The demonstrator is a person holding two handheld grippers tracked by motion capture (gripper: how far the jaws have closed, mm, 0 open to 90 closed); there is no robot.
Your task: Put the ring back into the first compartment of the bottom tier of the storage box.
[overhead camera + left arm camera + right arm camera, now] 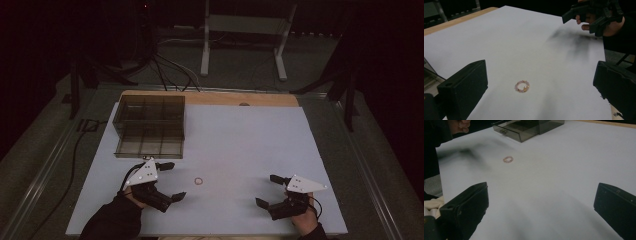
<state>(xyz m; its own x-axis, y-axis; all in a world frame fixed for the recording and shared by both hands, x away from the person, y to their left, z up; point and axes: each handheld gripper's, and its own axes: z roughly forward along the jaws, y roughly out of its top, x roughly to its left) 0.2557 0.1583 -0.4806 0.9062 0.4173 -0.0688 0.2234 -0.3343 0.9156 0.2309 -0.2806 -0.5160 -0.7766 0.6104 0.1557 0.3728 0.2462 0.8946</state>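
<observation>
Black jaws rise from the bottom corners of the left gripper view, spread wide with nothing between them, and just ahead of them, in the lower middle of that frame, lies the bead ring (522, 86), a small loop of pinkish beads with one or two amber ones. In the high view the ring (199, 180) sits on the white table (240, 135) a little below centre, just right of the left hand-held gripper (172, 181) and well apart from the right hand-held gripper (267, 190) at the lower right, whose jaws are likewise wide open and empty. At the upper left of the table stands a smoky clear organiser box (150, 125) with divided compartments, one shallow drawer pulled out toward the person.

My reading is that this is the approach before a pickup: nothing is gripped yet, and the left hand-held gripper is the one lined up on the ring. The next move calls for lowering it so the jaws straddle the loop, then closing gently on so thin and flat a thing, which could slide on the smooth sheet. The open drawer looks like the probable destination.

No brand, label or writing can be read anywhere.
</observation>
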